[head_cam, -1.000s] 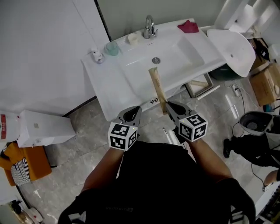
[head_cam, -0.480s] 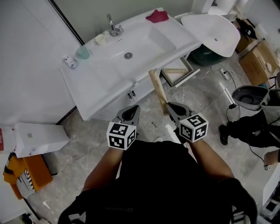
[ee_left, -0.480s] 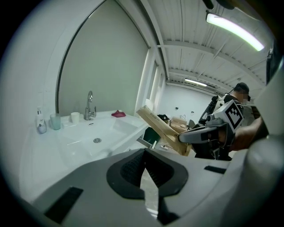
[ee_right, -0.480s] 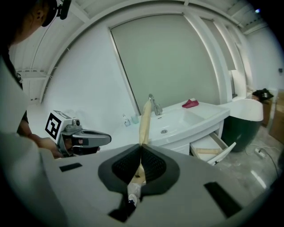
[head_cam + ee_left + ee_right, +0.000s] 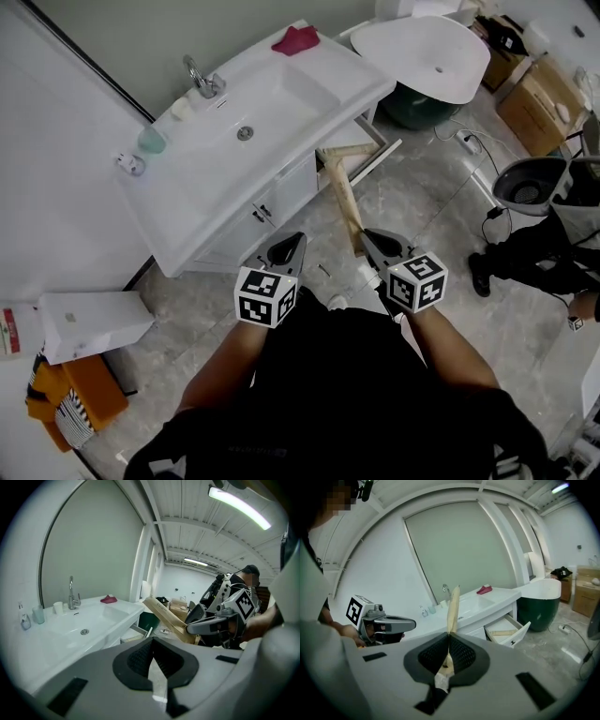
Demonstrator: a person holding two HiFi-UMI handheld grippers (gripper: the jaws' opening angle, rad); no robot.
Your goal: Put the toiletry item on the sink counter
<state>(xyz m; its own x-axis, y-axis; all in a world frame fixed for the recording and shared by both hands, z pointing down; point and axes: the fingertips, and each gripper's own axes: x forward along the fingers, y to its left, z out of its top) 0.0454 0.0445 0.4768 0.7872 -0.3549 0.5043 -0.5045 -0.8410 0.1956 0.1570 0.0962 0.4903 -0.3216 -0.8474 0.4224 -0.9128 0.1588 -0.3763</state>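
Right gripper clenched on beige box; left gripper closed, empty. Best: carry box to sink counter at eleven o'clock, lay flat beside basin.

White sink counter bears a red cloth, green cup and small bottle.

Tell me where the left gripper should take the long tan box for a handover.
Probably mid-length, with the jaws pressing its two broad faces, coming down over its upper narrow edge. The long tan box is thin and stands on edge. The right gripper is shut on its near end, leaving the rest free.
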